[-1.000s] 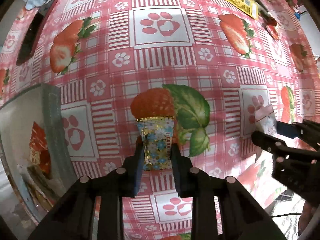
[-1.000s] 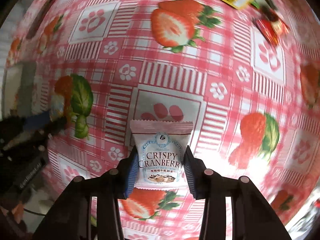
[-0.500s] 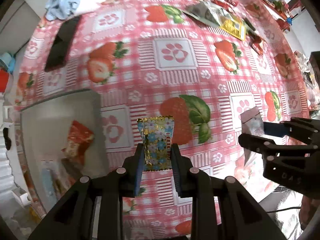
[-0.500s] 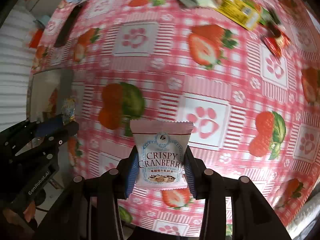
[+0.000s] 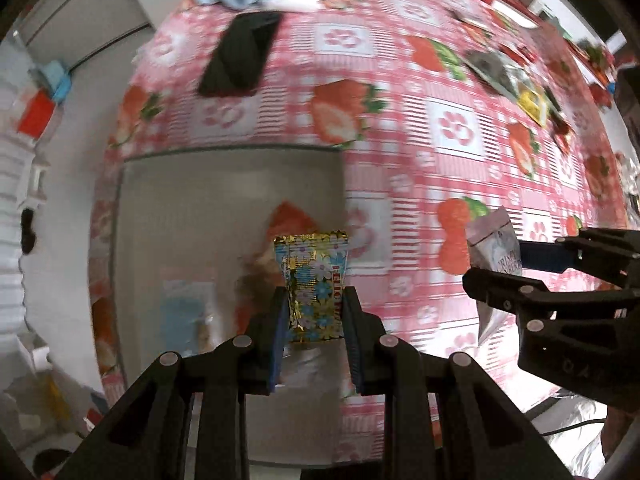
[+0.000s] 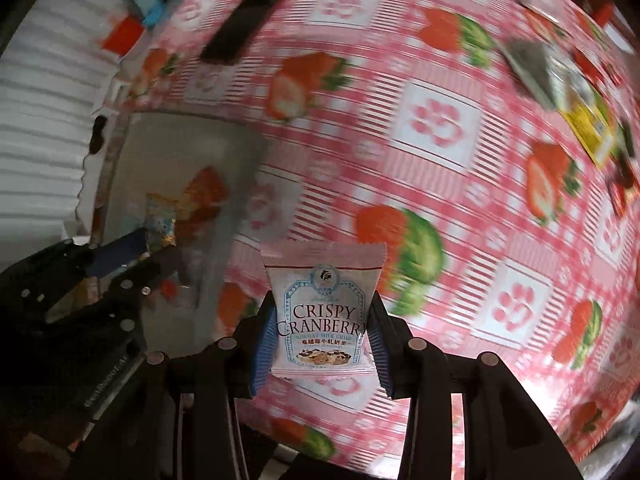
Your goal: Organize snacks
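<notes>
Left wrist view: left tool [image 5: 314, 316], clamped on a gold floral packet [image 5: 314, 280], hangs above the grey bin [image 5: 224, 184], likely for dropping in. At 3 o'clock, right tool [image 5: 496, 264]. Right wrist view: right tool [image 6: 320, 320] pinches the Crispy Cranberry packet [image 6: 322, 308] over the checked surface [image 6: 440, 128]; bin at 10 o'clock; loose snacks [image 6: 588, 124] at 2 o'clock.
</notes>
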{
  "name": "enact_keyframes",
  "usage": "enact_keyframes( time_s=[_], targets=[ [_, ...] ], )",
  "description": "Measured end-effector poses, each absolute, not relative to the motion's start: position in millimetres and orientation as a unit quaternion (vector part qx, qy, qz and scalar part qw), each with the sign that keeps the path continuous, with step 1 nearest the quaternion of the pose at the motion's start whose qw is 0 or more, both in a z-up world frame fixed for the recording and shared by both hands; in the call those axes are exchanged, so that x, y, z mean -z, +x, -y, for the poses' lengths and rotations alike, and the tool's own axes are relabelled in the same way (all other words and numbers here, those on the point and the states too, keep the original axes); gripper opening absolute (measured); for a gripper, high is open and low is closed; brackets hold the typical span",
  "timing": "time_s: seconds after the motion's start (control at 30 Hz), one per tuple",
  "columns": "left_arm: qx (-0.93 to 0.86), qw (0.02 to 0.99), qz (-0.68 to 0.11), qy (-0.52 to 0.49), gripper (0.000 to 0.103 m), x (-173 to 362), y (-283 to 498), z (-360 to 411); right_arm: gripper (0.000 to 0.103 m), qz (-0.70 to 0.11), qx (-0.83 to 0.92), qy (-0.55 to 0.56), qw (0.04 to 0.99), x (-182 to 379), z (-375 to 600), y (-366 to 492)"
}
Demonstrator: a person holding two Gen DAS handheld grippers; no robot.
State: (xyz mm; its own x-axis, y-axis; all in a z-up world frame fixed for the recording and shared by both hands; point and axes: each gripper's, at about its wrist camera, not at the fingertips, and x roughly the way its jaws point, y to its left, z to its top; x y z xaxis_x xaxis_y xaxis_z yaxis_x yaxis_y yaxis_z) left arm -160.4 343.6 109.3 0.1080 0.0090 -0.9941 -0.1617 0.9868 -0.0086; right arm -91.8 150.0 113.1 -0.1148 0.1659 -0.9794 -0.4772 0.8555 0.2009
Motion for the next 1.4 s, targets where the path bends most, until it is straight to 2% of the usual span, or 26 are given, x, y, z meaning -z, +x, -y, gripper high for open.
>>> enact_keyframes(
  time_s=[0.47,0.57,0.6,0.63,0.7,0.73,0.83,1.03,1.07,1.1,1.4],
  targets=[
    [-0.114,0.728,-0.668,-0.104,0.029,-102,-201,-420,0.044,-0.704,-0.303,-0.158,0.622,-95,-260,-113],
    [-0.111,0.733,-0.663,-0.101,0.032,-104,-204,-423,0.044,-0.706,-0.306,-0.164,0.617,-89,-276,-115],
    [-0.110,0.736,-0.661,-0.097,0.042,-104,-205,-423,0.044,-0.706,-0.306,-0.167,0.616,-88,-281,-116],
    [-0.111,0.738,-0.659,-0.094,0.060,-105,-206,-423,0.044,-0.707,-0.307,-0.169,0.614,-86,-286,-117],
    [-0.115,0.747,-0.648,-0.091,0.080,-109,-209,-425,0.045,-0.709,-0.308,-0.173,0.610,-82,-296,-120],
    [-0.119,0.751,-0.644,-0.086,0.080,-111,-210,-425,0.051,-0.709,-0.308,-0.175,0.610,-82,-298,-121],
    [-0.102,0.749,-0.647,-0.097,0.081,-111,-212,-428,0.080,-0.700,-0.305,-0.179,0.620,-84,-304,-124],
    [-0.111,0.749,-0.649,-0.072,0.083,-115,-212,-422,0.083,-0.683,-0.290,-0.204,0.638,-94,-304,-128],
    [-0.113,0.752,-0.645,-0.071,0.083,-117,-212,-422,0.098,-0.679,-0.286,-0.209,0.643,-98,-303,-129],
    [-0.117,0.756,-0.641,-0.069,0.083,-120,-211,-421,0.103,-0.670,-0.282,-0.214,0.653,-102,-303,-131],
    [-0.090,0.805,-0.583,-0.061,0.085,-178,-201,-410,0.103,-0.610,-0.271,-0.188,0.720,-173,-268,-126]
  ],
)
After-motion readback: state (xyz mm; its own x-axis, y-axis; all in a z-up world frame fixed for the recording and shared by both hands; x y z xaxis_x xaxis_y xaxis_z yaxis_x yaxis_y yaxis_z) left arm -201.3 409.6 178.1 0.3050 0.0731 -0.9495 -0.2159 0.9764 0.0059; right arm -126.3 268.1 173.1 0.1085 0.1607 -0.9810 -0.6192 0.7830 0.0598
